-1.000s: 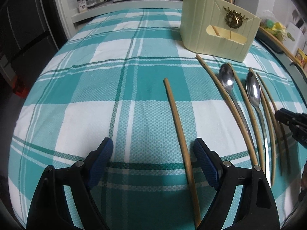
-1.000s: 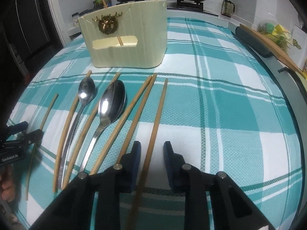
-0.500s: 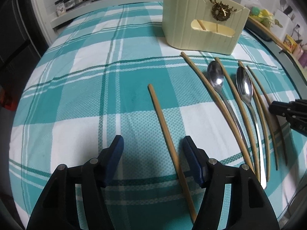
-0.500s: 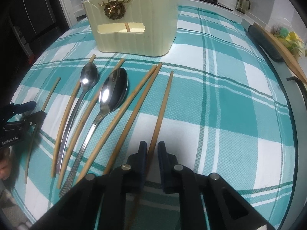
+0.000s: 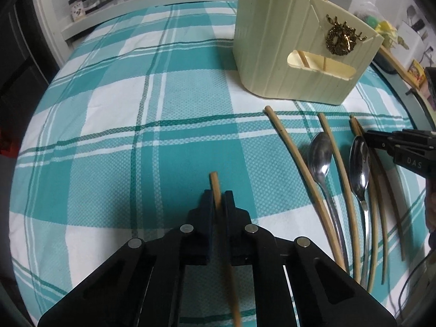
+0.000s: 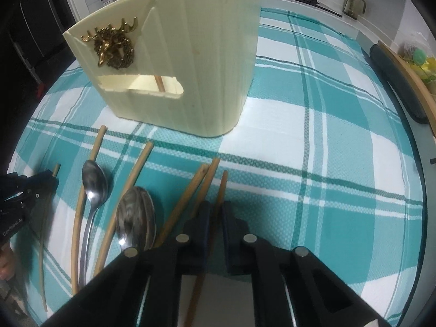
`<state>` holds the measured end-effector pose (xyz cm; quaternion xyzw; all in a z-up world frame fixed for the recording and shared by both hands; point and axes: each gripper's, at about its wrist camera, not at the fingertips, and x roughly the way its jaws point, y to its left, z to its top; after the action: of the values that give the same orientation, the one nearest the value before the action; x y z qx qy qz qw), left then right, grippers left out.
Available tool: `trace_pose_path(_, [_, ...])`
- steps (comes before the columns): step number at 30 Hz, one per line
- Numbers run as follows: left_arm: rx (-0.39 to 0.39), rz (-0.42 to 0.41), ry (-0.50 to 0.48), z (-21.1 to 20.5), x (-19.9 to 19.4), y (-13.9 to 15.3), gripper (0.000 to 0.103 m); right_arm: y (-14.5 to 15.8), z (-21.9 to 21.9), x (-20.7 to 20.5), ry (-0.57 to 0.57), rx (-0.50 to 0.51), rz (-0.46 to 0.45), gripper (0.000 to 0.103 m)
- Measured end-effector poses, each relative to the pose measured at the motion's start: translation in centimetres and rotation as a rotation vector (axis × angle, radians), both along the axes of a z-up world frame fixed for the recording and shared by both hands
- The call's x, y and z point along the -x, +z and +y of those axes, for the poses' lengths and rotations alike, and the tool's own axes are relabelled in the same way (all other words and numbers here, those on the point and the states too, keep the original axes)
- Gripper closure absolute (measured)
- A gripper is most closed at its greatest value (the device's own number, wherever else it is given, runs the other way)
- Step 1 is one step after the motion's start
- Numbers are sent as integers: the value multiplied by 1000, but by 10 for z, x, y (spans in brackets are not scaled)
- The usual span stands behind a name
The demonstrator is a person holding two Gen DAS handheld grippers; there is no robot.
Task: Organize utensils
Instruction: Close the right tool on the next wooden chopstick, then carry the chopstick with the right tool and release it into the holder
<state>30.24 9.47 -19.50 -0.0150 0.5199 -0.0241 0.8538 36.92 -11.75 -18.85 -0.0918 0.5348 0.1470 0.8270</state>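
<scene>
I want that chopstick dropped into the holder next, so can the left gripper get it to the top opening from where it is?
Probably yes: the left gripper is shut on a chopstick, and bare tablecloth lies between it and the holder.

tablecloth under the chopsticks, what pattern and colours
Teal and white plaid tablecloth with thin dark green lines; the left wrist view shows it best.

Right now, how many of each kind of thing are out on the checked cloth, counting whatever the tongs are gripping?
Chopsticks: 6, including one clamped in the left tongs and one in the right tongs
Spoons: 2
Cream holder: 1, with more sticks inside it, not counted
Total: 9
</scene>
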Motion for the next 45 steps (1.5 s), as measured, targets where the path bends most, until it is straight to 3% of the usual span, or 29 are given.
trace_pose_path(6, [40, -78, 25, 5, 10, 24, 99, 12, -14, 3, -33, -99, -29, 98])
trace_pose_path(21, [124, -332, -10, 7, 80, 139, 99, 124, -37, 88, -27, -271, -273, 97])
trace_pose_path(29, [164, -443, -24, 5, 118, 178, 99, 172, -34, 144, 8, -275, -444, 98])
trace_pose_path(37, [190, -525, -26, 2, 134, 203, 99, 206, -32, 175, 11, -287, -591, 98])
trace_pose_path(45, [199, -575, -17, 4, 129, 217, 100, 228, -32, 180, 23, -290, -634, 98])
